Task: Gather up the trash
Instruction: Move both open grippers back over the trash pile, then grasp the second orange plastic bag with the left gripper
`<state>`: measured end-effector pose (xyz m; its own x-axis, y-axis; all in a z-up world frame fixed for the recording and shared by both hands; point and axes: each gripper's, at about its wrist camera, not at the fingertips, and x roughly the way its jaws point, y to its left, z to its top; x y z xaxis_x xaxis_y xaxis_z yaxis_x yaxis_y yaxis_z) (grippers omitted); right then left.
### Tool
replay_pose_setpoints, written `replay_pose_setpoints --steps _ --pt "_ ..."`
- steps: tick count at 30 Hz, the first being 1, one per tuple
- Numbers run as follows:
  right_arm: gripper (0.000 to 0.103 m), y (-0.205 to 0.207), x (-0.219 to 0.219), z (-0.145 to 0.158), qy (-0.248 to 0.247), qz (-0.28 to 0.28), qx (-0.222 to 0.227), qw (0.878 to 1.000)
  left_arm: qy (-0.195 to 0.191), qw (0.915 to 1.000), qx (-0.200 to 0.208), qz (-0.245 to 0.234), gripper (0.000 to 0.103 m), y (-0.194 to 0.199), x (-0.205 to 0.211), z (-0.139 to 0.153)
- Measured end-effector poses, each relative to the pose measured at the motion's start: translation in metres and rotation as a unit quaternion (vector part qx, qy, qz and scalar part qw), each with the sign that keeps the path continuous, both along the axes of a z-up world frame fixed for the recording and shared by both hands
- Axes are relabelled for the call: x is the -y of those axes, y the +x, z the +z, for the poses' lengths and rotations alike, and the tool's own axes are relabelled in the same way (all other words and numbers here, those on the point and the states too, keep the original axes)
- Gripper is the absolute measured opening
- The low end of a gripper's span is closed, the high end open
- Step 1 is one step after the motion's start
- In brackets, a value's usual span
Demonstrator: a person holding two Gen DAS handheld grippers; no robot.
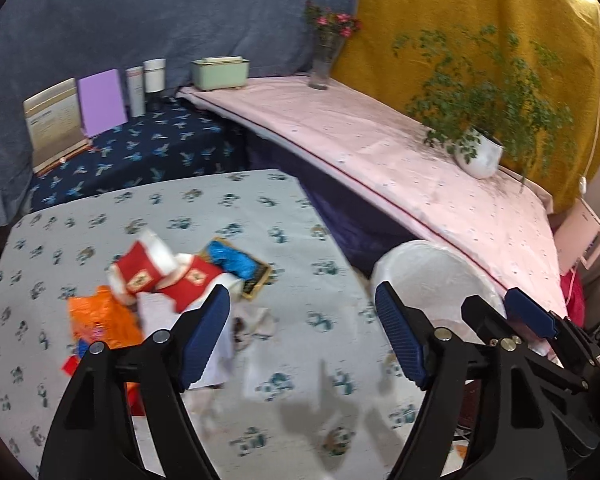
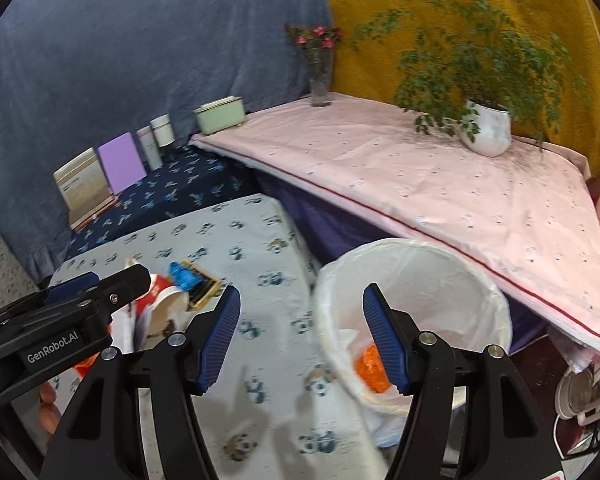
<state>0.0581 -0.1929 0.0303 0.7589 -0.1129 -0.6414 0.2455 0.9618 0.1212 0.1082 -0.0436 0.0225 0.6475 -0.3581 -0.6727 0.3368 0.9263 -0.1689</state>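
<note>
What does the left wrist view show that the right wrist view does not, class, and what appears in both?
Only the left wrist view shows the orange wrapper lying whole on the table. Only the right wrist view looks into the white bin, where orange trash lies. Both share the red-and-white cups, blue packet, potted plant, and open, empty grippers: left, right.
</note>
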Motion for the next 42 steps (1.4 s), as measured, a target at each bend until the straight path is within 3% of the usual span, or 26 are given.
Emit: replay_pose_setpoints --steps 13,23,29,33,36,42 --pt "0.062 0.020 -0.093 -0.015 0.000 0.078 -0.022 0.997 0.024 0.9947 -0.034 0.094 0.074 0.004 -0.107 -0.032" --pt "0.062 0.036 -0.130 -0.029 -0.006 0.110 -0.044 0.993 0.039 0.9939 -0.059 0.084 0.070 0.008 -0.129 -0.061" --pt "0.062 0.043 -0.137 -0.038 -0.005 0.114 -0.055 0.992 0.044 0.9936 -0.079 0.068 0.051 0.017 -0.128 -0.079" --pt "0.062 0.049 -0.144 -0.045 -0.002 0.123 -0.065 0.990 0.044 0.9929 -0.095 0.057 0.008 0.022 -0.130 -0.088" --pt "0.060 0.053 -0.152 -0.049 -0.002 0.135 -0.070 0.988 0.031 0.9937 -0.090 0.060 0.002 0.021 -0.137 -0.084" --pt "0.044 0.065 -0.175 -0.058 -0.005 0.169 -0.083 0.982 0.009 0.9944 -0.065 0.082 0.001 0.021 -0.161 -0.060"
